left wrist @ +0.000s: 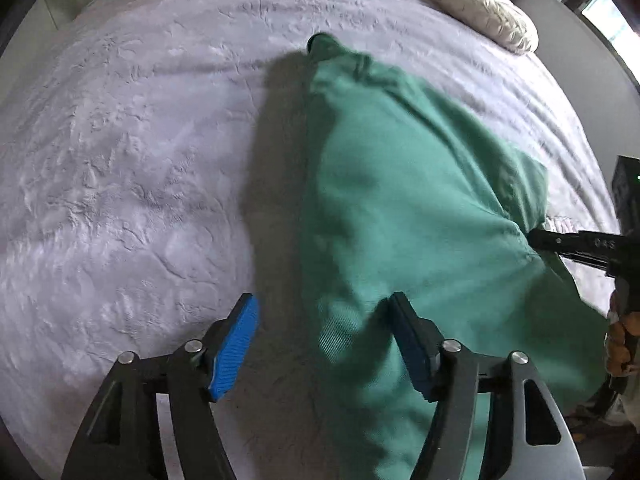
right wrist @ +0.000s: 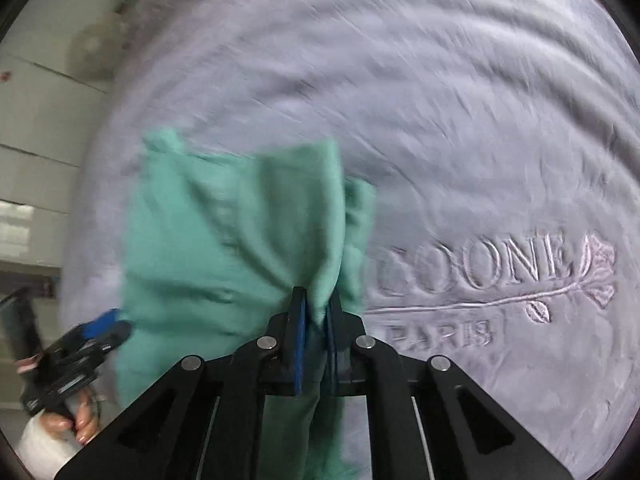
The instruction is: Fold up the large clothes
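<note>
Green garment (right wrist: 224,240) hangs bunched, pinched in right gripper (right wrist: 316,312).

One green garment (left wrist: 400,208) lies on one lilac blanket (left wrist: 140,160); one pillow (left wrist: 480,8) sits at the blanket's far edge. Two grippers work above the blanket: the left gripper (left wrist: 324,344) and the right gripper (right wrist: 316,320).

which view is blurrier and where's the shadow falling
Right wrist view is blurrier: the green garment and blanket smear with motion, though the embossed lettering stays readable. Left wrist view is sharper on the blanket; the garment's dark shadow falls to its left. Both show fisheye curvature.
</note>
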Motion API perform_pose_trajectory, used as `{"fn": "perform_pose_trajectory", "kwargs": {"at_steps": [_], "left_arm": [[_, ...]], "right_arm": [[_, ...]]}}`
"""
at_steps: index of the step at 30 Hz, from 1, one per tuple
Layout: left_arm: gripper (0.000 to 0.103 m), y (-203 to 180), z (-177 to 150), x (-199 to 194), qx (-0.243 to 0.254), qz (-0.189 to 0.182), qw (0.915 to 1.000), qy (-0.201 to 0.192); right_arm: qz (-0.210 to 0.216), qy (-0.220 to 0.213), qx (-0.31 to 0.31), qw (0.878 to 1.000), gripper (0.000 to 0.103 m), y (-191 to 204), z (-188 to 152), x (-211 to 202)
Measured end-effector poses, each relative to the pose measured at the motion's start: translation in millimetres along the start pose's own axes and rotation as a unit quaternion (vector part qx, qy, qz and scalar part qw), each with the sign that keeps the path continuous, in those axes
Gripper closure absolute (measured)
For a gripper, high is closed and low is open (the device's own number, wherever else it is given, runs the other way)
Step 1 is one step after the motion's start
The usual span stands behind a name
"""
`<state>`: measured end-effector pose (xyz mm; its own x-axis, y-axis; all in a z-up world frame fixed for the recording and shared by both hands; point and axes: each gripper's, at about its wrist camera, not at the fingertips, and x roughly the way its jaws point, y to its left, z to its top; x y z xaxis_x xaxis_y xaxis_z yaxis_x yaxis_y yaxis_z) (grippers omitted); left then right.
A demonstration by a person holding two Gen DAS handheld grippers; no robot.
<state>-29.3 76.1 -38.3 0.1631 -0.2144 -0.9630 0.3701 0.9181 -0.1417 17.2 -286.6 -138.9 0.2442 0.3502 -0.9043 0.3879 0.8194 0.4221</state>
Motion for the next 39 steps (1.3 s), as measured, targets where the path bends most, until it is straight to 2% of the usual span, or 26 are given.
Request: {"fn": "perform_pose_trajectory", "kwargs": {"at_steps": [2, 4, 7, 12, 14, 17, 19, 20, 23, 26, 29, 32, 36, 39], "left_arm": [[0.034, 1, 0, 1, -0.004, 0.0, 1.0, 0.004], [0.034, 2, 0, -5, 0.0, 0.004, 0.9999, 0.012], [0.034, 4, -8, -25, 0.019, 0.015, 0.9997, 0.007], [0.034, -1, -23, -53, 0.039, -0.022, 0.999, 0.009], [0.034, -8, -37, -53, 0.055, -0.028, 0.9978, 0.022], [0.034, -13, -64, -36, 0.071, -0.014, 0.9961, 0.05], [0.025, -11, -80, -30, 0.069, -0.006, 0.9967, 0.042], [0.02, -9, -85, -30, 0.066, 0.0, 0.9973, 0.034], [0.02, -3, -87, -31, 0.047, -0.009, 0.9984, 0.031], [0.02, -5, -87, -32, 0.055, -0.003, 0.9981, 0.028], [0.02, -8, -87, -31, 0.057, 0.0, 0.998, 0.026], [0.02, -6, -87, -32, 0.055, -0.001, 0.9981, 0.028], [0.02, -8, -88, -33, 0.061, 0.007, 0.9978, 0.026], [0.02, -9, -88, -32, 0.061, 0.009, 0.9977, 0.028]], "right_arm": [[0.016, 0.002, 0.016, 1.0, 0.092, -9, 1, 7], [0.011, 0.001, 0.009, 1.0, 0.092, -8, 1, 4], [0.018, -0.001, 0.012, 1.0, 0.091, -6, -4, -16], [0.028, -0.019, 0.009, 0.999, 0.091, -2, -24, -60], [0.029, -0.026, -0.002, 0.999, 0.091, 5, -37, -78], [0.036, -0.031, -0.021, 0.999, 0.091, 24, -58, -96], [0.04, -0.029, -0.038, 0.998, 0.091, 39, -75, -103], [0.04, -0.026, -0.043, 0.998, 0.091, 45, -81, -102], [0.033, -0.011, -0.057, 0.998, 0.091, 55, -102, -96], [0.015, 0.009, -0.058, 0.998, 0.091, 52, -125, -91], [-0.034, 0.018, -0.058, 0.998, 0.091, 43, -138, -82], [-0.067, 0.024, -0.029, 0.997, 0.091, 23, -141, -71], [-0.044, 0.038, 0.03, 0.998, 0.088, -2, -141, -58], [-0.06, 0.039, 0.009, 0.997, 0.086, 3, -141, -53]]}}
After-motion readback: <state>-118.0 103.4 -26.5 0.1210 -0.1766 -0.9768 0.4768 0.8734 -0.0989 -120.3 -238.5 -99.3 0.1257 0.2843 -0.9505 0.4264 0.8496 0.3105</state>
